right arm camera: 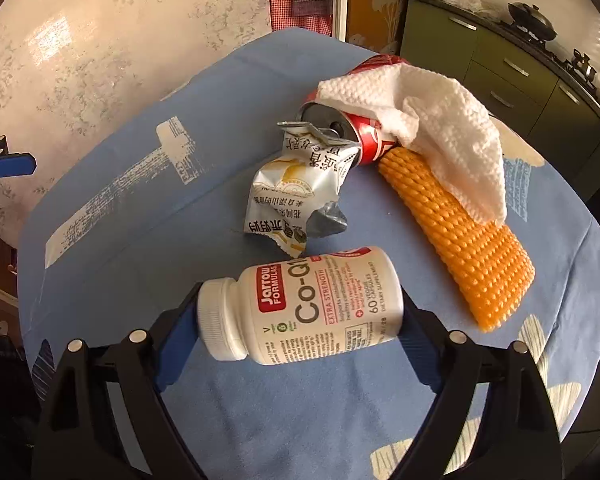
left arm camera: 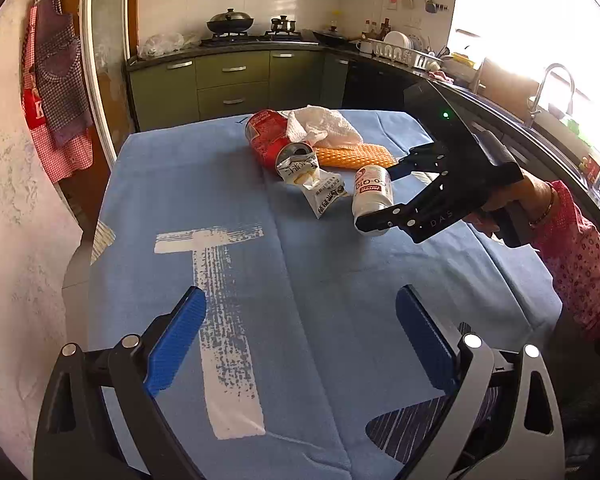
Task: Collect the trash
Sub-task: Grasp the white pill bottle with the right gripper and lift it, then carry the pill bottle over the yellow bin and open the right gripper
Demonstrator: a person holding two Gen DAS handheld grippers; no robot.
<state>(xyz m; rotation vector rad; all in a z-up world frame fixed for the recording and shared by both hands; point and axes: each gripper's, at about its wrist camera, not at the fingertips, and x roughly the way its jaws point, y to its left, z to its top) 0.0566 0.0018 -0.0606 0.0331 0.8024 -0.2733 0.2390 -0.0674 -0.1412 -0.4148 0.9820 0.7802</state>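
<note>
A white supplement bottle (right arm camera: 300, 306) lies sideways between my right gripper's (right arm camera: 300, 332) blue fingers, which are shut on its cap end and base. In the left wrist view the bottle (left arm camera: 372, 196) and right gripper (left arm camera: 384, 196) sit at the table's right. Beyond lie a torn silver snack wrapper (right arm camera: 288, 196), a crushed red can (right arm camera: 364, 136), a white paper towel (right arm camera: 432, 132) and an orange mesh sleeve (right arm camera: 460, 240). My left gripper (left arm camera: 300, 340) is open and empty over the near table.
The table wears a blue cloth (left arm camera: 260, 280) with white marks. Green kitchen cabinets (left arm camera: 232, 80), a stove with a wok (left arm camera: 230, 24) and a counter with a dish rack (left arm camera: 404, 54) stand behind. Aprons (left arm camera: 56, 80) hang at the left.
</note>
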